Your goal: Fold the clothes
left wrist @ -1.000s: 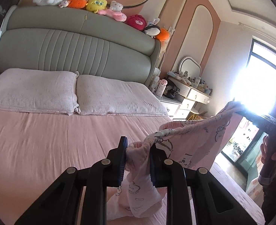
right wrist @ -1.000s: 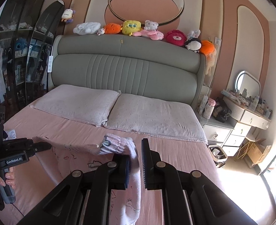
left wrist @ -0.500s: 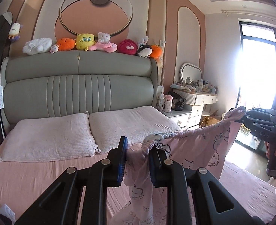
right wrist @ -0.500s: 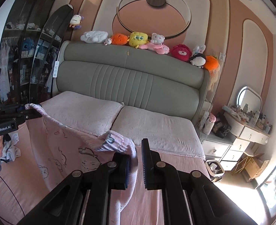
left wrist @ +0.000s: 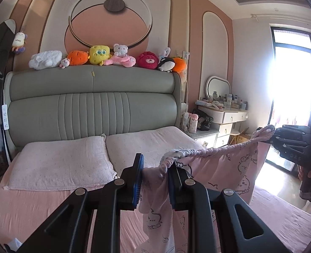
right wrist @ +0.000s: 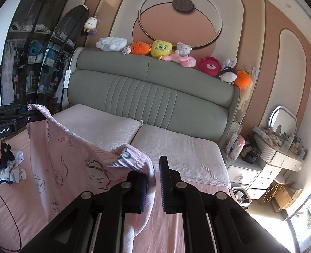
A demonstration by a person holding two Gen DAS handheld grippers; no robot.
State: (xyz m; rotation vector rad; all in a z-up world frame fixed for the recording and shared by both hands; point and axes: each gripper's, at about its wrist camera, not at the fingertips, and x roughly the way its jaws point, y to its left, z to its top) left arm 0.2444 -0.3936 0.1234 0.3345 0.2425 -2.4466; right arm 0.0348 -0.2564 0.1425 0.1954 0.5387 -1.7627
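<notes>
- Two grippers share one pink garment [left wrist: 216, 168] printed with cartoon animals; seen from the left wrist, the left gripper [left wrist: 154, 181] has its jaws clamped on a bunched end of the elastic waistband.
- From that pinch the waistband runs rightward and slightly upward, its long axis nearly level, to the right gripper [left wrist: 282, 136], which shows at the right edge of this view pinching the other end.
- Below the waistband the cloth hangs down in the air above the pink bed sheet [left wrist: 39, 208], a fold trailing straight down between the left gripper's fingers.
- Behind lie two pale pillows [left wrist: 62, 166], a grey padded headboard [left wrist: 92, 109] with a row of plush toys [left wrist: 100, 55] on top, and a dressing table [left wrist: 223, 113] beside a bright window [left wrist: 290, 84].
- From the right wrist, the right gripper [right wrist: 154, 181] holds gathered waistband against its left finger; a narrow gap shows beside the right finger, so how tightly it is closed on the cloth cannot be told here.
- Here the garment [right wrist: 71, 164] stretches leftward and upward to the left gripper [right wrist: 23, 113], clamped on the far end near the frame's left edge.
- A loose heap of other clothes [right wrist: 12, 168] lies on the bed below that gripper.
</notes>
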